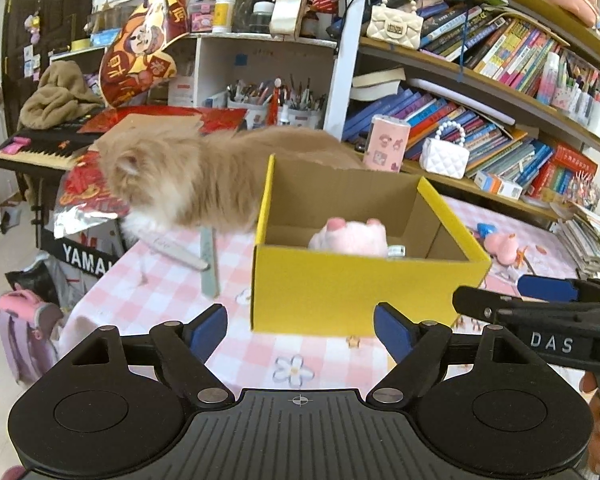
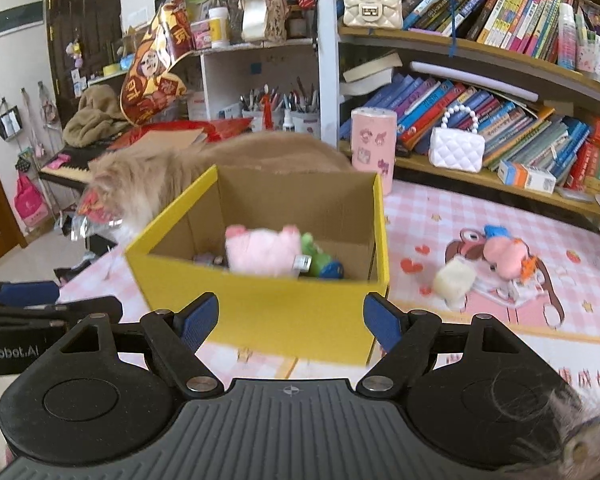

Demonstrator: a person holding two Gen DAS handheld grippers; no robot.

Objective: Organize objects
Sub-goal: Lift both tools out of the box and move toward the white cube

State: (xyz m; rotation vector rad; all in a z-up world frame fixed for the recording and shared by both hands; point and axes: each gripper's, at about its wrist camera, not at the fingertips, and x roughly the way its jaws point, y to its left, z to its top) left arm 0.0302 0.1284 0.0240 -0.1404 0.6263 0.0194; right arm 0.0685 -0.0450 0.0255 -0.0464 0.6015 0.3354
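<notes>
A yellow cardboard box [image 2: 260, 304] with a plain brown inside is sitting open-topped on the pink checked tablecloth, filling the centre of both wrist views. Inside it, a pink plush toy [image 2: 264, 254] is lying against the near wall, its two small ears poking up toward the rim. Beside it, at the right of the box floor, a green toy [image 2: 314, 246] and a blue object [image 2: 334, 270] are resting close together, too blurred to identify further. To the right of the box in the right wrist view, a pink and blue plush [image 2: 504, 254] and a cream plush block [image 2: 454, 280] are lying loose on the cloth.
</notes>
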